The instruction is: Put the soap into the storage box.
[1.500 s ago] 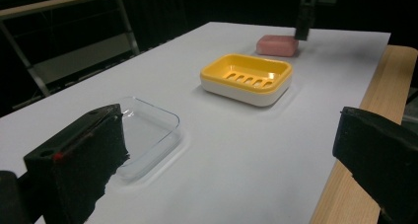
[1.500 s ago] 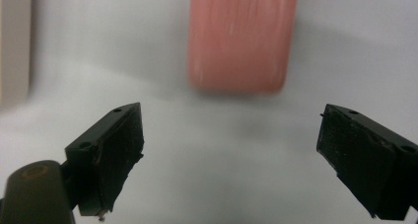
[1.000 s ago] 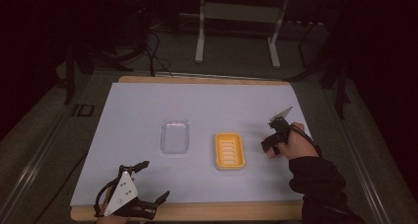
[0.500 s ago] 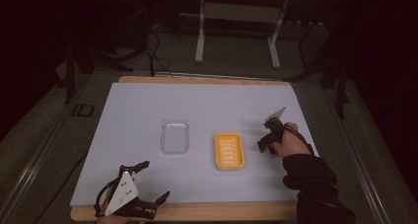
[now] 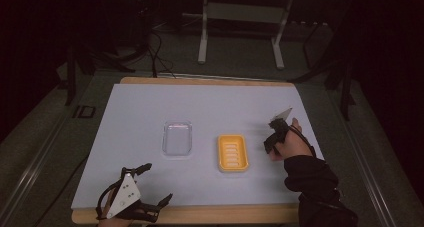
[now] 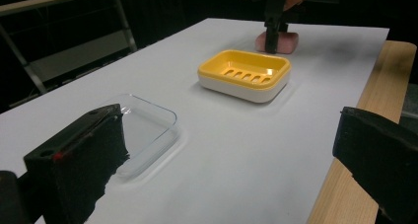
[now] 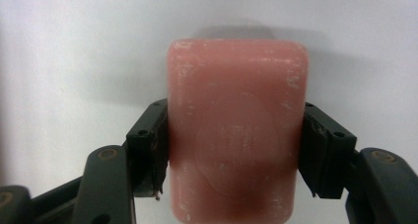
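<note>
Soap gripped — dish waiting.
Your right gripper [image 7: 231, 155] clamps the pink soap [image 7: 236, 130]; yellow soap dish [image 5: 232, 152] sits empty; left gripper [image 5: 150, 184] idles, jaws apart.

No readable text or labels on anything.

A pink rounded rectangular soap bar [image 7: 236, 135] lies flat on the white bench, near a yellow slotted soap dish [image 5: 232, 152] and a clear plastic lid [image 5: 177, 137].

A clear tray [image 5: 178, 138] and yellow soap dish [image 5: 233, 152] sit side by side on the white table [image 5: 150, 107].
</note>
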